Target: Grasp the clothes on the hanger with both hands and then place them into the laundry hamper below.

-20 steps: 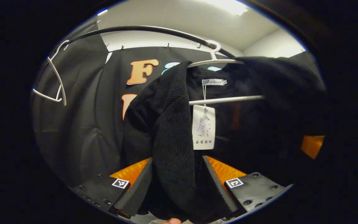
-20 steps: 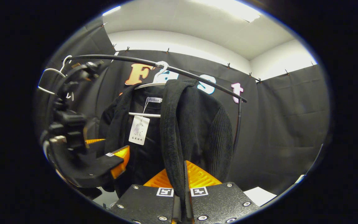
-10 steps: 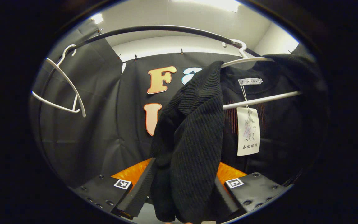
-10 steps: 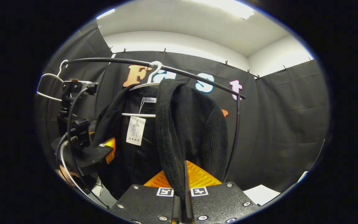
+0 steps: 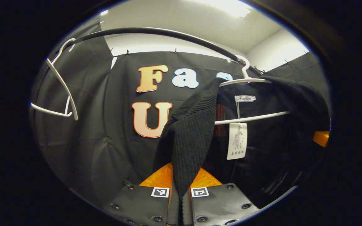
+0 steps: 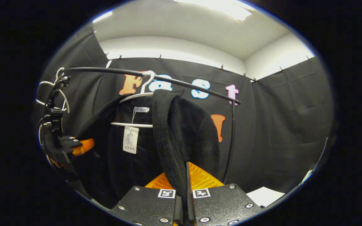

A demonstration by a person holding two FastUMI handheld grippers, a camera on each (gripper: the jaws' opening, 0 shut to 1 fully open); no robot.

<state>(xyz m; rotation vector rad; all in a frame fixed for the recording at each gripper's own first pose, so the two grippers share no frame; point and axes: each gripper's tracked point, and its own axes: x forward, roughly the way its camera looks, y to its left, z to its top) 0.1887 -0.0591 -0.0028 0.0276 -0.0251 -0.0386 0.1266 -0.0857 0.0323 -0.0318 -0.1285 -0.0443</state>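
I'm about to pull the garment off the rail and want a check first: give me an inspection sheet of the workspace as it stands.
Surface: nothing seen; the hamper is not in these frames.
Job's things: black knit cardigan hangs on a white hanger on the black rail; a paper tag dangles inside.
Clutter: one spare white hanger farther along the rail; a white sheet low at the right.
Grippers: left gripper shut on the cardigan's front edge; right gripper shut on the other front edge.
Cables: black cable along the left gripper's body.
Surroundings: black cloth wall, white ceiling, light on.
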